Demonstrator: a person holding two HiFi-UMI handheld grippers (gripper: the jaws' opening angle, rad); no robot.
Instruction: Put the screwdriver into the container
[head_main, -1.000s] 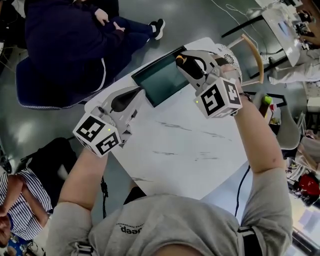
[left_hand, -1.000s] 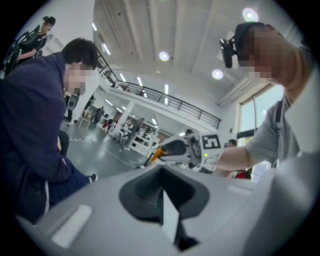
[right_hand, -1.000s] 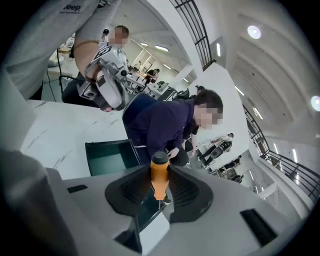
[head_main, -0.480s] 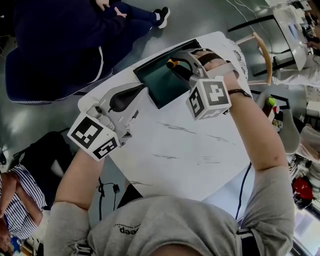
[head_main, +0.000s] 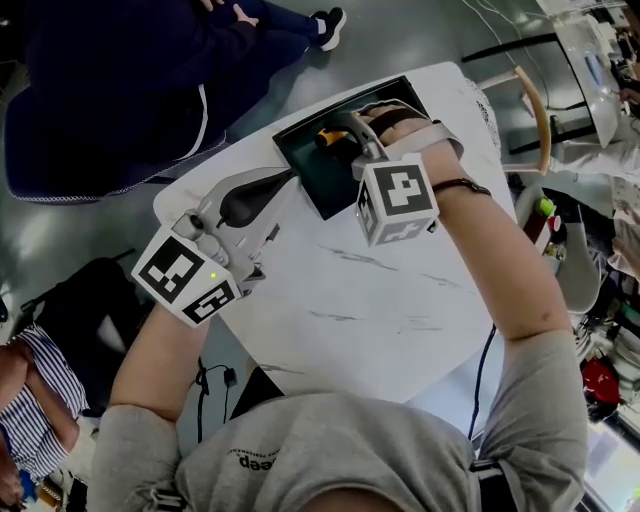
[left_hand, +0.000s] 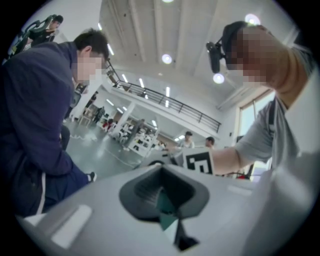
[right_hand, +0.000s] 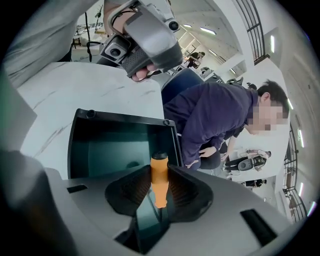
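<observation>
Presently, my right tool (head_main: 348, 133) pinches the screwdriver (right_hand: 159, 172) by its orange handle, with one pad pressing on each side. The dark-capped end projects ahead of the tips, and the shaft is not visible. The screwdriver hangs over the open container (right_hand: 125, 119), a dark-rimmed rectangular box with a teal interior that lies just ahead of and below the tips.

I judge the screwdriver to be light and rigid. Its smooth, hard handle could pivot or slide between the pads, so mid-handle is the correct place to hold it. Dropped onto the hard bottom of the box, it would probably roll or bounce, so a low release is advisable.

My left tool (head_main: 270, 187) is pressed together on nothing. It sits to the left of the right tool, near the container's corner.

The tabletop (head_main: 360, 290) is white, faintly veined and hard. Beyond the container, ahead of both tools, a person (head_main: 110, 90) in dark clothing sits over a grey, glossy floor (head_main: 60, 230).
</observation>
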